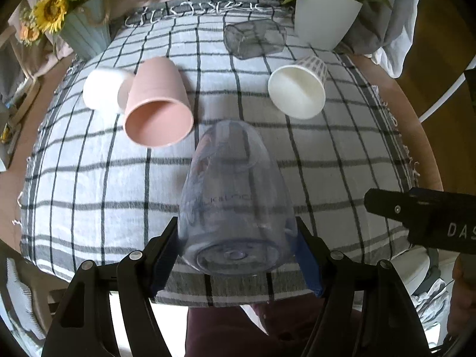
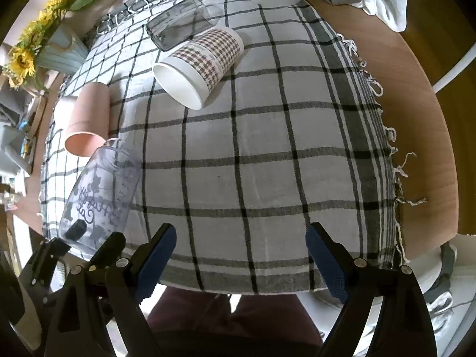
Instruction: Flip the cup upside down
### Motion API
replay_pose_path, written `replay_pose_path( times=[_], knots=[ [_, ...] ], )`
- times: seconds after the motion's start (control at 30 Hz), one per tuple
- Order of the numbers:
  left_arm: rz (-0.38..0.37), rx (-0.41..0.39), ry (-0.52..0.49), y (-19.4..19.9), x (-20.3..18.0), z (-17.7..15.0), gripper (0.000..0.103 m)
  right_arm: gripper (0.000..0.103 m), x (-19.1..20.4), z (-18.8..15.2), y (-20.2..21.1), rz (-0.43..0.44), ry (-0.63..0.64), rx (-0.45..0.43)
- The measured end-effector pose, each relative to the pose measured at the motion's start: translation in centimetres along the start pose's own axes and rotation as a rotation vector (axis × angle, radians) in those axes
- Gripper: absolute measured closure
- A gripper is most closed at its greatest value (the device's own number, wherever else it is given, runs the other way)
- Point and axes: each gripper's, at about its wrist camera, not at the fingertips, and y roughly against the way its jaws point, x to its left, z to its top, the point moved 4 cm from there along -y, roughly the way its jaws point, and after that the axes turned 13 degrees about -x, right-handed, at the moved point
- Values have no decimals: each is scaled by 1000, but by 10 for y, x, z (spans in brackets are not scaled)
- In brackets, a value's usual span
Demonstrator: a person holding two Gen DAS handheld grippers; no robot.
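Note:
My left gripper (image 1: 236,238) is shut on a clear plastic cup (image 1: 235,196) with printed lettering, held by its base end above the checked cloth, its mouth pointing away from me. The same cup shows at the left of the right wrist view (image 2: 101,196), tilted, with the left gripper's fingers on it. My right gripper (image 2: 241,244) is open and empty over the near edge of the cloth; its body shows at the right of the left wrist view (image 1: 422,217).
On the checked cloth (image 1: 89,178) lie a pink cup (image 1: 157,104), a white cup (image 1: 104,90), a patterned paper cup (image 1: 297,89) and a dark glass (image 1: 254,38), all on their sides. A sunflower vase (image 1: 83,29) and a white plant pot (image 1: 324,15) stand at the back.

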Motion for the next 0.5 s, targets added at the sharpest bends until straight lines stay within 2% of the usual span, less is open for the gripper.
replay_pose_path(
  times=[0.5],
  knots=[
    [-16,-68,-29,-3,4,41,32,14,3,16,4,18,-40,-33]
  ],
)
